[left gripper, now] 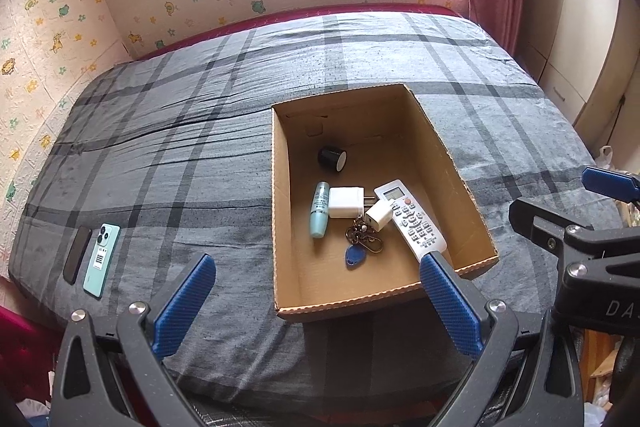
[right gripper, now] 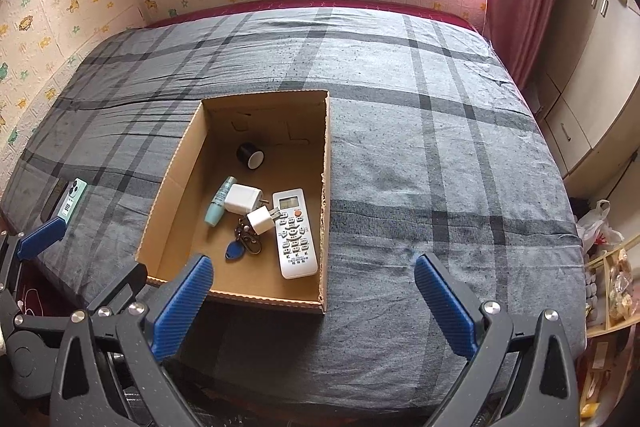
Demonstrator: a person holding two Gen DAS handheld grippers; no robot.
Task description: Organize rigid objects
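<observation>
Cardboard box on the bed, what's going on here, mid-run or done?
A person holds two handheld grippers over the bed, sorting rigid items into the cardboard box. Inside it lie a remote, two white chargers, a teal tube, keys with a blue fob and a black cylinder. Two phones lie outside on the blanket, left of the box. The left gripper and right gripper are both open and holding nothing, so it looks mid-run.
</observation>
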